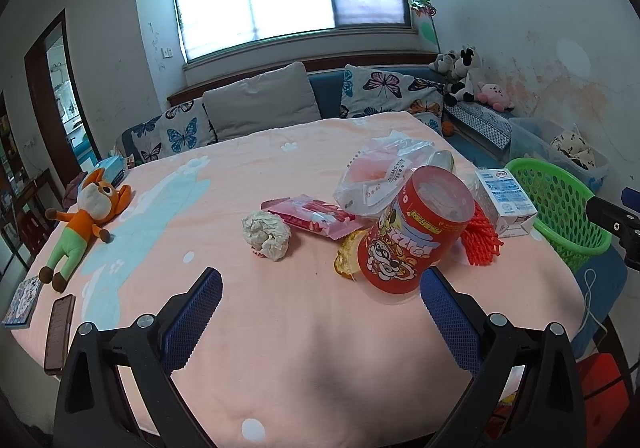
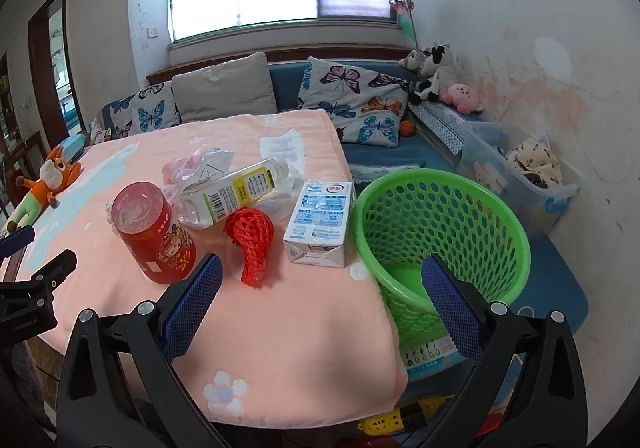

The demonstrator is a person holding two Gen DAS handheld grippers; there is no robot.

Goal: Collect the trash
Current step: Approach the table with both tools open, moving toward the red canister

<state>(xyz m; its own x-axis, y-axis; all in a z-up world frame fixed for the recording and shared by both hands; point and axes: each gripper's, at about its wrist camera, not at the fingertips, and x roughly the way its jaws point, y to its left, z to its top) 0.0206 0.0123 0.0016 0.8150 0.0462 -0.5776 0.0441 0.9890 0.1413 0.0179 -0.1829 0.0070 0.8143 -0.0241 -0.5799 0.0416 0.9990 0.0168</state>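
Observation:
Trash lies on a pink-covered table (image 1: 280, 328): an upturned red snack cup (image 1: 412, 232), a crumpled paper ball (image 1: 266, 234), a pink wrapper (image 1: 312, 217), a clear plastic bag (image 1: 380, 176), red foam netting (image 1: 482, 238) and a milk carton (image 1: 506, 200). The right wrist view also shows the cup (image 2: 154, 232), a clear plastic bottle (image 2: 236, 192), the netting (image 2: 252, 240) and the carton (image 2: 320, 222). A green basket (image 2: 440, 228) stands at the table's right edge. My left gripper (image 1: 320, 312) is open and empty, just short of the cup. My right gripper (image 2: 320, 304) is open and empty, between carton and basket.
A plush toy (image 1: 86, 216), a phone (image 1: 59, 332) and a booklet (image 1: 22, 302) lie at the table's left. A sofa with cushions (image 1: 260, 104) stands behind. A clear storage bin (image 2: 520, 176) sits right of the basket. A yellow power strip (image 2: 400, 414) lies on the floor.

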